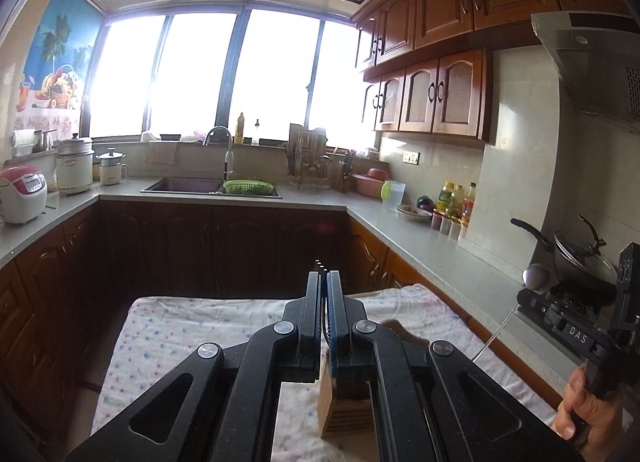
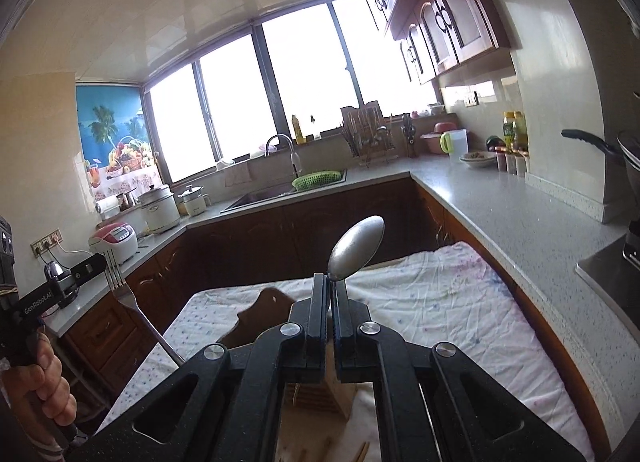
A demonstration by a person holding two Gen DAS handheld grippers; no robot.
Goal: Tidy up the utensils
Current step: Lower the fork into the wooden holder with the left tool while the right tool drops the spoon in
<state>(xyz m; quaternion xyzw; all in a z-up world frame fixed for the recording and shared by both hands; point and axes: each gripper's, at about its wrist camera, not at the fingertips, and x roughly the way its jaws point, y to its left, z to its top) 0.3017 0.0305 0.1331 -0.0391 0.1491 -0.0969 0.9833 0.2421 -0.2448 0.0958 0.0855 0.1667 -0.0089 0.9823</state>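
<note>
Spoon: clamped by its neck in the right gripper, bowl pointing up and away, held in the air above the cloth.
Fork: clamped in the left gripper, whose jaws are pressed together on it; only the tine tips show past the jaws in that gripper's own view.
Wooden holder: a slotted block standing on the cloth below both grippers, mostly hidden behind them; the likely place for both utensils, as I judge it.
Cloth: wrinkled, dotted, spread over the table beside the grey counter.
Hands: one hand grips the left tool, the other the right.
Risk, slipping: the spoon is pinched on a thin, smooth neck, so it could swivel or drop when tilted downward.
Risk, collision: both utensils hang over the same small block, so handles could knock together or tip it.
Risk, aim: the slots are hidden by the jaws, so a handle may miss.
</note>
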